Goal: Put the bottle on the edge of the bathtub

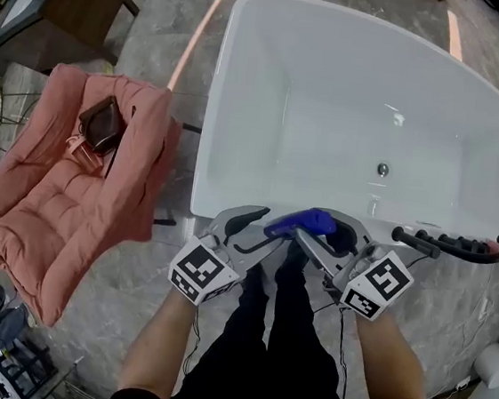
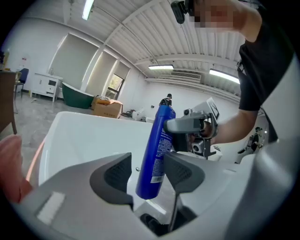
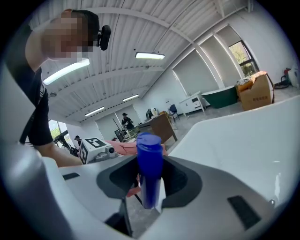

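**Two grippers round one bottle at the tub's near rim**

My left gripper (image 2: 150, 174): fingers (image 2: 116, 174) spread wide. The bottle (image 2: 157, 150) stands in the gap, maybe brushing the right-hand pad, but it isn't gripped.

My right gripper (image 3: 150, 180): fingers (image 3: 180, 180) closed in on the bottle's upper part. Both pads look pressed against it, so the right one carries it.

The bottle is blue and roughly upright in the left gripper view. It sits just at the near rim of the bathtub (image 1: 209, 203), in front of me.

Step, my read: placing, with the bottle not yet let go.
- Pull the left gripper clear.
- Lower the right until the base sits flat on the rim. The rim is narrow and rounded, so centre the base.
- Only then open the fingers.

Hard to make out:
- Can't tell whether the base touches the rim. The grippers cover it in the head view, and my own gripper body cuts it off in the left gripper view.
- Label print is too small to read.
- A dark long-handled thing (image 1: 450, 244) lies on the rim to the right; can't identify it.
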`<state>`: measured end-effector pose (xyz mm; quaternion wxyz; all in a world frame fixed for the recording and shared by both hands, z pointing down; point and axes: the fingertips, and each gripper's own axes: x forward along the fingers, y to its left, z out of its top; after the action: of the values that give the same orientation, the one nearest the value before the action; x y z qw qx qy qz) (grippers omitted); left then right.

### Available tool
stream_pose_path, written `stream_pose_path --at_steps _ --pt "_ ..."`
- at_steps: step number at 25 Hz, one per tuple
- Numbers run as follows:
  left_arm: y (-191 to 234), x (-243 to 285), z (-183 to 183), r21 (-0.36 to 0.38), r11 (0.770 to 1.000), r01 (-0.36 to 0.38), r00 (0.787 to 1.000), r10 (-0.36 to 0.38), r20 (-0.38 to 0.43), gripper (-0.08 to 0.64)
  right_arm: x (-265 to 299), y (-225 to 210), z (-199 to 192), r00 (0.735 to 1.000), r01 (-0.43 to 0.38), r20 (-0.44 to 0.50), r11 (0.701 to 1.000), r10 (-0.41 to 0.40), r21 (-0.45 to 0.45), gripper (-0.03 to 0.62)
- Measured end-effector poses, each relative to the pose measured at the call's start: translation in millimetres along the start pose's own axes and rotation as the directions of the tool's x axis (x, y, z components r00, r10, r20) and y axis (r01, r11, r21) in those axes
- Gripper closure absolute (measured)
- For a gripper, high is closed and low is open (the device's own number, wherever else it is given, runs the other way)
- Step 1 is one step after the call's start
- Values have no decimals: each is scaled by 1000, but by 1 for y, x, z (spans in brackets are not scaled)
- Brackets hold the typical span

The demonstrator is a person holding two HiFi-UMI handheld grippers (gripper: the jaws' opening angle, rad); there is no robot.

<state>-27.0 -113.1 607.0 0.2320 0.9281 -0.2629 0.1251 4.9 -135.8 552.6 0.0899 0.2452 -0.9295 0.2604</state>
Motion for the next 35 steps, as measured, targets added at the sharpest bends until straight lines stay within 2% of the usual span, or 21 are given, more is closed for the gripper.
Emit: stream_pose_path --at_steps 6,12,17,20,24,35 --pt "35 -21 -19 -55 989 -138 990 137 -14 354 9 -20 -18 995 93 -42 995 -94 -30 433" --pt "53 -39 -59 -114 971 -210 976 201 -87 383 19 -35 -43 980 167 -96 982 -175 -88 434" --pt "66 -52 -86 -168 941 -293 953 274 -128 417 23 -46 -61 961 226 -130 965 -243 -132 434" --pt "69 -58 -86 -190 930 -315 948 296 -121 426 22 -46 -65 954 242 -140 956 -265 -167 435" --pt "68 -65 -86 -195 926 -323 945 306 -112 433 24 -40 -72 944 250 -155 938 -291 -240 434" --pt "64 -89 -92 -205 911 -358 933 342 -108 460 27 -36 -75 925 296 -154 911 -349 -287 434"
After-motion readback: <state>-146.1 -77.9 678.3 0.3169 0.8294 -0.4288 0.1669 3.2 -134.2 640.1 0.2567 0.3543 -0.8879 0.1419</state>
